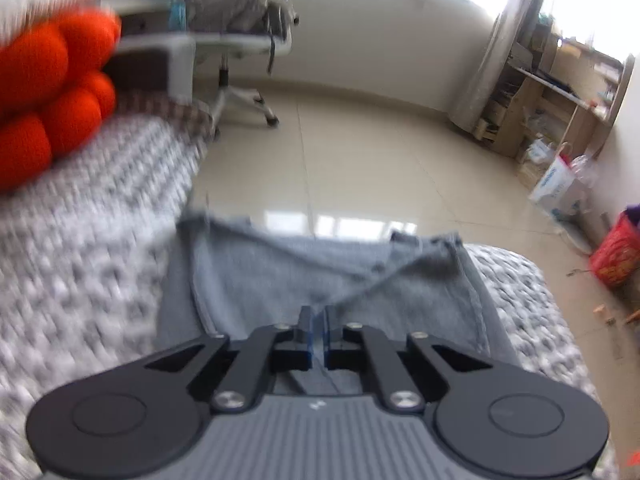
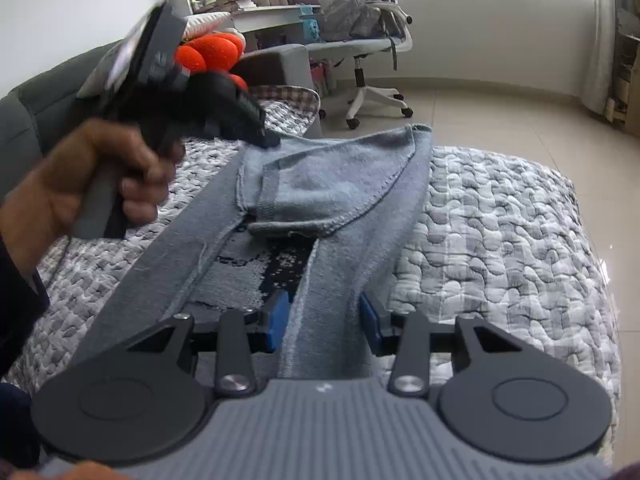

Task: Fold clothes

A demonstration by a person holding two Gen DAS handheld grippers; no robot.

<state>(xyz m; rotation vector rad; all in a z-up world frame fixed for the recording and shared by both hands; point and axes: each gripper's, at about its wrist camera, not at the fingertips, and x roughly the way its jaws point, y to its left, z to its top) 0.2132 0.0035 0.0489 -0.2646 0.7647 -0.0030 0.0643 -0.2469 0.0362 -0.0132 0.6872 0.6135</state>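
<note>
1. Grey garment (image 2: 332, 184): lies on the quilted bedspread (image 2: 500, 216), long axis running away from the right gripper toward the bed's far edge; far portion lifted, pale inner side showing, a dark print exposed at mid-length
2. Left gripper (image 1: 318, 334): jaws nearly together, pinching a fold of the garment (image 1: 280, 276); seen from the right wrist view it sits at the garment's far left corner (image 2: 256, 128), held by a hand (image 2: 100, 176)
3. Right gripper (image 2: 324, 322): jaws wide apart, straddling a raised strip at the garment's near end, gripping nothing; nearer arm to that end
4. Writing: print on garment too broken to read; no legible brand visible
5. Orange cushion (image 1: 52, 80): beyond the garment, leftward
</note>
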